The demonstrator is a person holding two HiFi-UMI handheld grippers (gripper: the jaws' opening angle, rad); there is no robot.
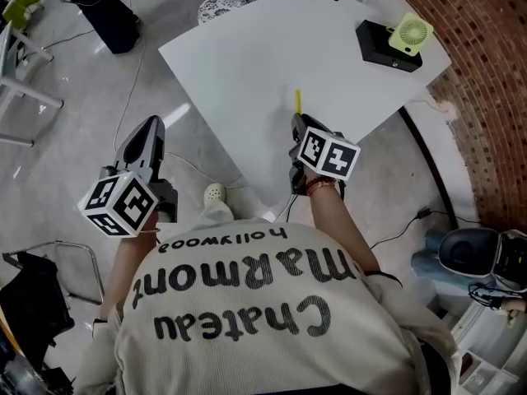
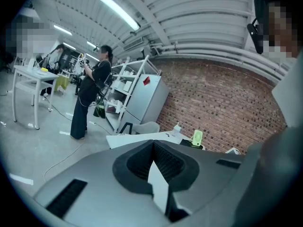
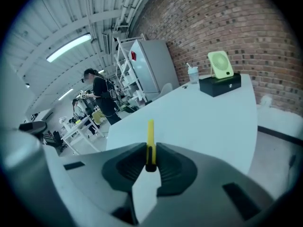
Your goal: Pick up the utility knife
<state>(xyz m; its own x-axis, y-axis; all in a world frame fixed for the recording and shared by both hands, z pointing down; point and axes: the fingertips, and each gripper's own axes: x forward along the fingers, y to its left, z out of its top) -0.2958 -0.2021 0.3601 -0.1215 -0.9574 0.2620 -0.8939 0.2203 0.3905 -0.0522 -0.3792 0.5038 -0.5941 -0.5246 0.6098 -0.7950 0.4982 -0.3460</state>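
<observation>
**Desk:** The right gripper (image 1: 296, 124): what has it got?

**Photographer:** Its jaws are pinched on the utility knife (image 3: 150, 132), clamping the dark butt end. The yellow body juts straight out ahead of the tips, over the white table (image 1: 247, 64).

**Desk:** And the left gripper (image 1: 150, 130)?

**Photographer:** Its jaws are pressed together on nothing. It is off the table's edge, above the grey floor (image 1: 74, 138), well apart from the right one.

**Desk:** Anything else nearby?

**Photographer:** A black box (image 1: 385, 46) with a green fan (image 1: 411, 33) on it, far across the table beyond the knife's tip.
</observation>
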